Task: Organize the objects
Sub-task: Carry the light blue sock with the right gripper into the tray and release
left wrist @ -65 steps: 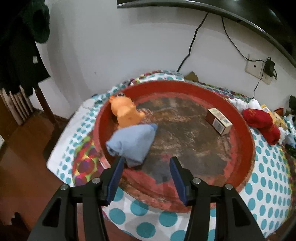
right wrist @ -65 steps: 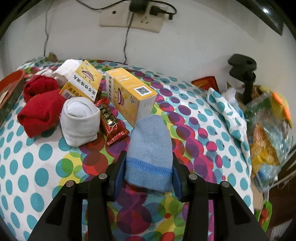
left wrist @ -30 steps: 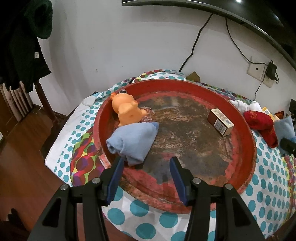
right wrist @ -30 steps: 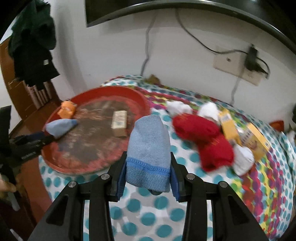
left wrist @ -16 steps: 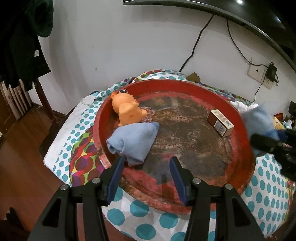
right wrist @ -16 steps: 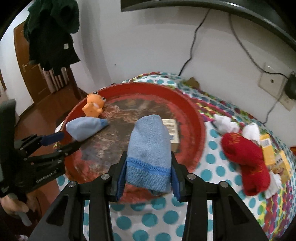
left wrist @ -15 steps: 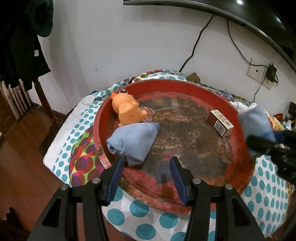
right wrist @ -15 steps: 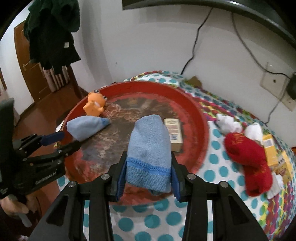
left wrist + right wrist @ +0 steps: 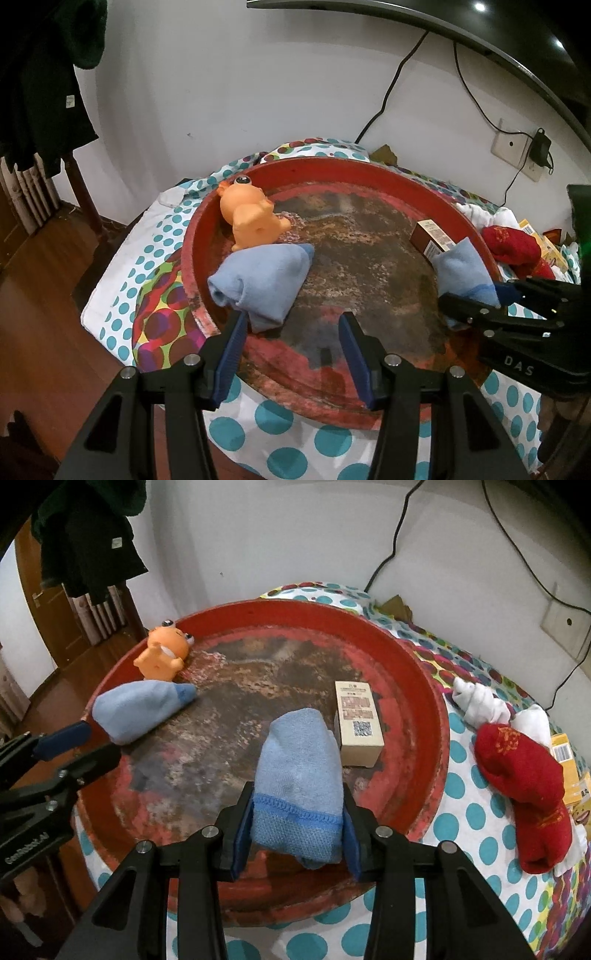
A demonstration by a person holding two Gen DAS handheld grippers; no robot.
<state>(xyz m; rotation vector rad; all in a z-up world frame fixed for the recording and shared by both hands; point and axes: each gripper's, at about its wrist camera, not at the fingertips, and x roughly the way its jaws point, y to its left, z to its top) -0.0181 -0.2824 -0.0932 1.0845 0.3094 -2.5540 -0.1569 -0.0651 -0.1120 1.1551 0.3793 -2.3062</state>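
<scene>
In the left wrist view, the left gripper hangs over the near rim of the big round red tray with worn paint. Its jaws are spread and hold nothing. A folded light blue sock lies in the tray just ahead of the left finger, beside an orange rubber toy animal. On the right side, the right gripper comes in with a second light blue sock, near a small brown carton box.

In the right wrist view, the right gripper pinches this second sock at its cuff end. The sock's long axis points forward along the fingers, and its toe is above the tray floor, just beside the carton. The first sock lies to the left, well apart, nearer to the left gripper. I judge the next step is to lower and release the held sock inside the tray; only the right gripper can do this. A red sock and white socks wait on the dotted cloth.
</scene>
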